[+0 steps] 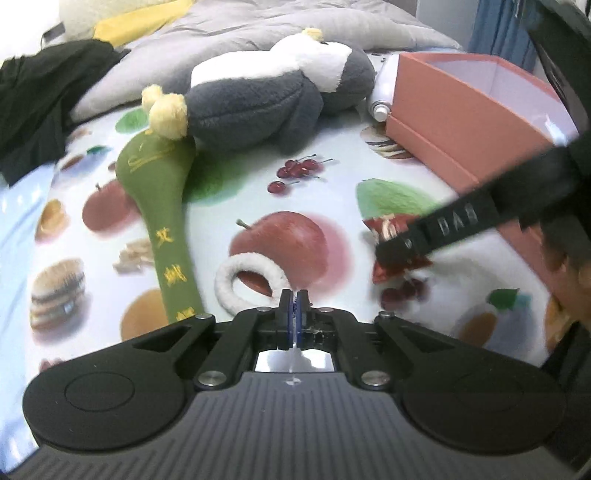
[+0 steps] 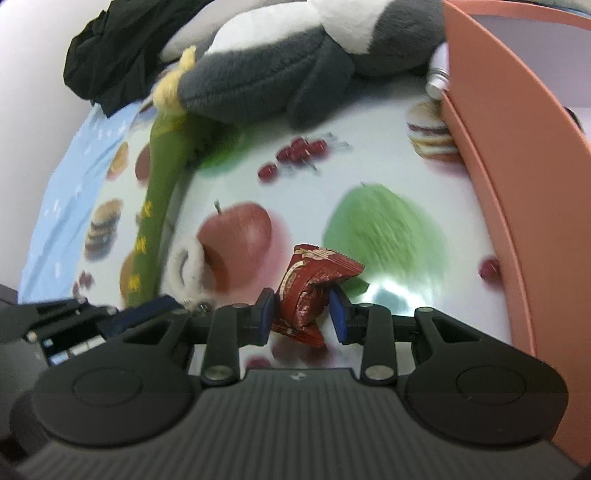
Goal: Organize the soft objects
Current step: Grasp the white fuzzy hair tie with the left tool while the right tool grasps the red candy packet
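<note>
Fruit and burger prints cover the cloth [image 1: 332, 173] that we are working over, with a grey quilt [image 1: 295, 22] bunched along its far edge and a dark garment [image 1: 33, 110] at the far left corner.

Near the right edge stands the pink box [image 1: 458, 122]. Its pale inner wall shows in our left wrist view, but we cannot see the bottom, so we cannot tell what it holds. A white bottle [image 1: 382, 92] lies against its far left corner.

Across the far part of the cloth sprawls a grey and white plush toy [image 1: 273, 96]. One of its yellow feet rests on the top of a green sock [image 1: 162, 192], which runs toward the near edge. Just right of the sock lies a white fuzzy ring [image 1: 251, 280].

Our left gripper [image 1: 294, 299] has its pads pressed together on nothing, just beside the ring. Our right gripper [image 2: 301, 306] has its fingers set either side of a red wrapped candy [image 2: 310, 284] lying near the middle of the near edge; the left pad touches the wrapper, while we cannot tell whether the right one does.

Only the left wrist view shows the quilt and the box's interior, and there the candy is half hidden under the right gripper's arm. Only the right wrist view shows the candy whole.
</note>
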### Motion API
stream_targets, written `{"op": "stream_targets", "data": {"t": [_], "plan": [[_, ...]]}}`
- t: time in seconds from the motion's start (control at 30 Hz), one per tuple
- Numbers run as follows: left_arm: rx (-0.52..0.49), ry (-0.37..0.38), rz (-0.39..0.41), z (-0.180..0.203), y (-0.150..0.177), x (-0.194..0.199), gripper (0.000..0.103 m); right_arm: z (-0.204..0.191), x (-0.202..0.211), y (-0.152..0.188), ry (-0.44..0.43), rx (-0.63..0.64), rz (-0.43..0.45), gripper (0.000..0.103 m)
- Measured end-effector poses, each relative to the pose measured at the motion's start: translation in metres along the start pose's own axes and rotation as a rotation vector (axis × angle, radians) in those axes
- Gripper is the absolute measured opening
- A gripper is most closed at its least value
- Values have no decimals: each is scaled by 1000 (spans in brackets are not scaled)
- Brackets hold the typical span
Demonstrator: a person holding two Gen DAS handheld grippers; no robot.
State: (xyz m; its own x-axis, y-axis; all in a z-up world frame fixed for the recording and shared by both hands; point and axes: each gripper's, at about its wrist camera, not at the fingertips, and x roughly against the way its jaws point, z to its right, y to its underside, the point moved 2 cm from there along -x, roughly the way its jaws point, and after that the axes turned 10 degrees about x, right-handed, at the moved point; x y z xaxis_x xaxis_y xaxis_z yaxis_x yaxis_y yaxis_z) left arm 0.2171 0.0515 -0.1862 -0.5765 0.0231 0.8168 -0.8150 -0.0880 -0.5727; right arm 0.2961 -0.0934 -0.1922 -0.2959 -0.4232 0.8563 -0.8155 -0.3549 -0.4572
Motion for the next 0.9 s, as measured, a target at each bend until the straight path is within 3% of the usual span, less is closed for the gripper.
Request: {"op": "stream_targets", "data": {"t": [0.3, 0.4, 0.43, 0.5, 0.53, 0.63, 0.9], "plan": [[22, 56, -36, 21, 16, 9, 3, -3, 20, 36, 53, 49, -12, 37], [5, 42, -35, 25, 19, 11, 4, -1, 23, 39, 61, 46, -4, 39], [-19, 46, -38, 27, 19, 11, 10, 0, 24, 39, 64, 37, -6, 41], [-68, 50, -36, 30, 19, 12, 36, 3, 25, 41, 64, 21, -5, 45], [-91, 43, -28, 31, 19, 13, 53, 4, 26, 41, 58, 11, 1, 46], [-158, 38, 3, 34, 21, 17, 55, 7, 29, 43, 47, -12, 20, 53], [-255, 13, 9, 38, 18, -5, 55, 9, 19, 40, 29, -40, 42, 51]]}}
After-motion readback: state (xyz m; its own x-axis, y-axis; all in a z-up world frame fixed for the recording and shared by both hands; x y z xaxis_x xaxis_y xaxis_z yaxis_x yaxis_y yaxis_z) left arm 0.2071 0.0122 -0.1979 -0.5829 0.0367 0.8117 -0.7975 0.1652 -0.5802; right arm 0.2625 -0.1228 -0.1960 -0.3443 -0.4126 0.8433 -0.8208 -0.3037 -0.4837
